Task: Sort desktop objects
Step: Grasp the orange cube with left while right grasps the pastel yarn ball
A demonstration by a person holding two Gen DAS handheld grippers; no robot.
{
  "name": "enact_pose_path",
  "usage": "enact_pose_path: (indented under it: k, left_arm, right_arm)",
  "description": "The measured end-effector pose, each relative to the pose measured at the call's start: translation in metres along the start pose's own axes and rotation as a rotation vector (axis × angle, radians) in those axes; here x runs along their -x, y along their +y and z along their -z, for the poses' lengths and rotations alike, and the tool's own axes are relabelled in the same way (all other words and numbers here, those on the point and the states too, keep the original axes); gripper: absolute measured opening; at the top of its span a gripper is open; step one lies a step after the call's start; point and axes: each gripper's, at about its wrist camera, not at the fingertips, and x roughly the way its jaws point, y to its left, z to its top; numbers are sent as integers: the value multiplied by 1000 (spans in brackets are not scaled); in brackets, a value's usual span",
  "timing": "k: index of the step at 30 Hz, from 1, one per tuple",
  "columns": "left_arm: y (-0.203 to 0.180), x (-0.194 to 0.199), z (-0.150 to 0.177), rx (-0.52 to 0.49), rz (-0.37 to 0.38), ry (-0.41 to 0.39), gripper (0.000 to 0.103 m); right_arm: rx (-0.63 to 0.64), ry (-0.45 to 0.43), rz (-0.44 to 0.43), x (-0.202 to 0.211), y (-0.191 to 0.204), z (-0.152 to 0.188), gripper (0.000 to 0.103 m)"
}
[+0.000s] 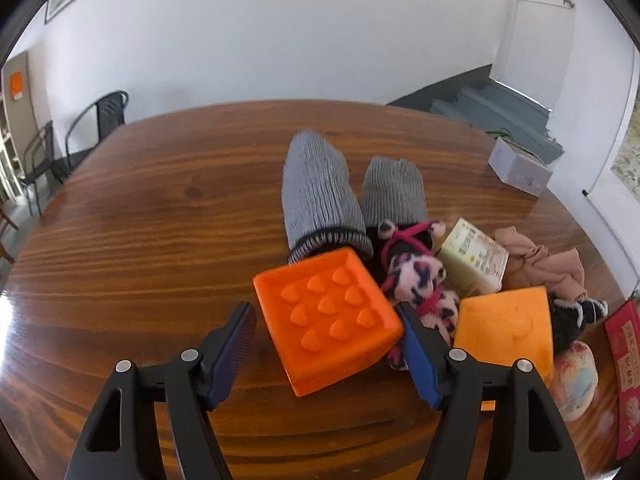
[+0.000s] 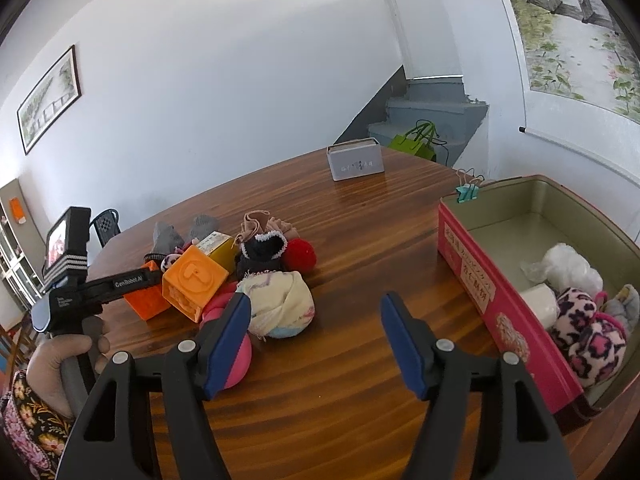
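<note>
My left gripper (image 1: 328,312) is open, its jaws on either side of an orange block with raised hearts (image 1: 328,316) on the wooden table (image 1: 140,220). Behind the block lie two grey socks (image 1: 320,196), a pink spotted plush (image 1: 416,280), a pale green carton (image 1: 474,258), a beige cloth (image 1: 544,264) and a lighter orange block (image 1: 506,328). My right gripper (image 2: 314,308) is open and empty above bare table, right of a cream rolled sock (image 2: 280,304). The same pile appears in the right wrist view, with the lighter orange block (image 2: 192,284) and a red pom-pom (image 2: 300,254).
A pink tin box (image 2: 480,292) at the right holds a pink spotted plush (image 2: 588,332), a white bundle (image 2: 568,268) and a white block. A white box (image 2: 354,160) stands at the table's far edge. A teal binder clip (image 2: 466,192) lies behind the tin. Chairs stand far left.
</note>
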Motion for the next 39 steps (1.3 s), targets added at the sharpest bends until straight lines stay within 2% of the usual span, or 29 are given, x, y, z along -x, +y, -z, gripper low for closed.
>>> enact_pose_path:
  k: [6, 8, 9, 10, 15, 22, 25, 29, 36, 39]
  left_arm:
    - [9, 8, 3, -23, -22, -7, 72]
    - [17, 10, 6, -5, -4, -4, 63]
    - [20, 10, 7, -1, 9, 0, 55]
    - [21, 11, 6, -2, 14, -4, 54]
    - [33, 17, 13, 3, -7, -8, 54]
    - [56, 40, 11, 68, 27, -36, 53]
    - [63, 55, 6, 96, 54, -61, 53]
    - [59, 65, 2, 78, 89, -86, 53]
    - [65, 65, 3, 108, 113, -75, 53]
    - [67, 70, 4, 119, 123, -84, 53]
  right_arm:
    - [14, 3, 4, -1, 2, 2, 72]
    - [19, 4, 5, -2, 3, 2, 72]
    - [21, 5, 6, -2, 4, 2, 72]
    - [24, 6, 6, -2, 4, 3, 72]
    - [39, 9, 8, -3, 7, 4, 72]
    - [37, 13, 21, -6, 6, 6, 72]
    - [31, 43, -1, -14, 9, 3, 72]
    - [23, 83, -29, -24, 13, -1, 72]
    - [26, 149, -81, -47, 26, -11, 72]
    - [45, 188, -94, -69, 38, -17, 76]
